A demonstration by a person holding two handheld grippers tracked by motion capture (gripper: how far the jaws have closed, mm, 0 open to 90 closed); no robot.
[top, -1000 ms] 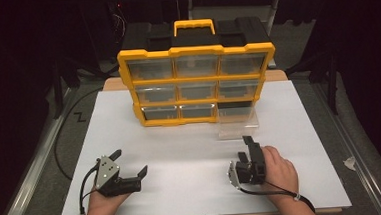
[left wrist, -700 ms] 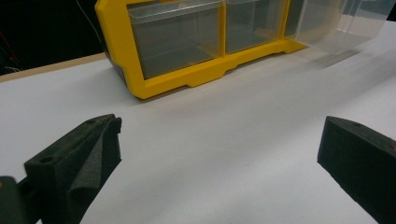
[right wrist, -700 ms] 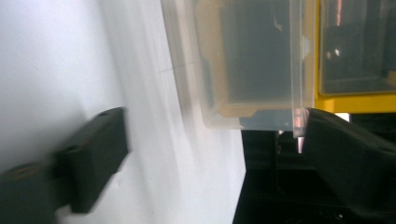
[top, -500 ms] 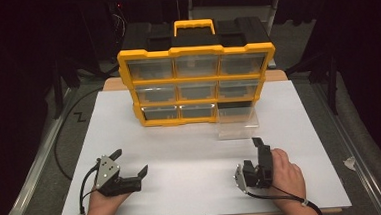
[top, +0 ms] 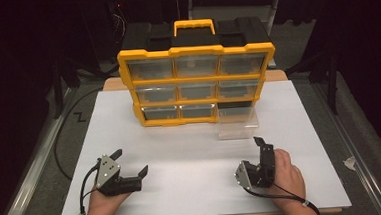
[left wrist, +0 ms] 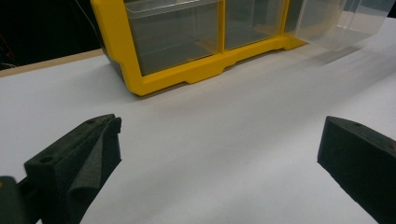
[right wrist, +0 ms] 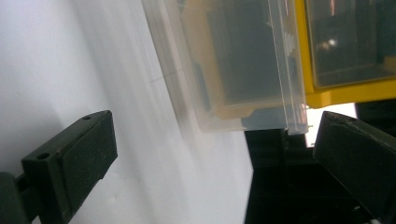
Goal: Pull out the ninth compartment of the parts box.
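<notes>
On the white table (top: pixel 192 162), both grippers gape, left gripper (top: pixel 130 163) and right gripper (top: pixel 262 151); clear drawer (top: pixel 237 120) juts toward them.

My left gripper (top: pixel 129 163) has a black body, a grey three-cornered plate on top and a black cable looping off its near left side. My right gripper (top: pixel 262 148) is black too, with a grey plate and a thin black cable (top: pixel 284 197) trailing past a pale band at my wrist. Each black jaw is blocky, foam-faced, with small round holes on top. My forearms are bare.
</notes>
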